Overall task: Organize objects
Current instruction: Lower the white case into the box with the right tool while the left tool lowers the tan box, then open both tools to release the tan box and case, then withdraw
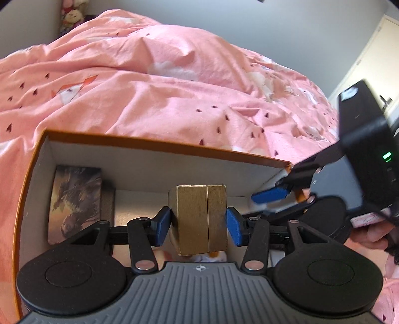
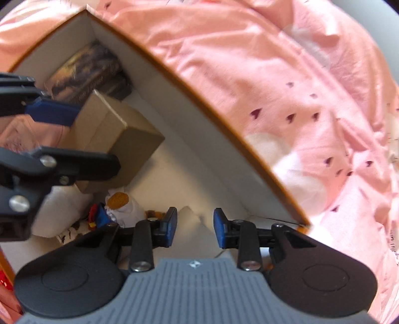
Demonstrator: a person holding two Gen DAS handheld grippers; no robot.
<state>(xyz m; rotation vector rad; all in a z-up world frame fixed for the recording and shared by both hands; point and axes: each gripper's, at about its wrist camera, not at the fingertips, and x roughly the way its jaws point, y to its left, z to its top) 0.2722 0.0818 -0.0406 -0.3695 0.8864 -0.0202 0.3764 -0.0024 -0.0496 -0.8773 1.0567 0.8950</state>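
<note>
A bed (image 1: 154, 82) carries everything here, covered by a rumpled pink duvet (image 2: 286, 82) printed with small dark red shapes and pale cloud-like patches. Beyond it stands a plain grey wall (image 1: 274, 30). A white door (image 1: 374, 49) with a dark handle shows at the right edge of the left wrist view, and soft toys (image 1: 72, 15) sit in the far left corner of the room.

On the duvet lies an open storage box (image 1: 159, 143) with an orange rim and white inner walls. The left tongs (image 1: 199, 225) are clamped on a small brown cardboard box (image 1: 202, 219), one blue pad pressed on each side, and hold it above the inside of the storage box, roughly mid-way along it. A seam runs down the carton's facing side; no print can be read on it.

Against the storage box's far left end leans a book (image 1: 74, 202) with a dark, golden-brown picture cover; its lettering is too blurred to read. On the floor of the storage box lie a white cloth bundle (image 2: 59, 211) and a small white toy figure (image 2: 122, 204) with an orange patch, beside something red and blue.

The right tongs (image 2: 195, 228) point down into the near right corner of the storage box, pads apart with nothing between them. A hand (image 1: 379, 231) grips their body, where a green light glows.
</note>
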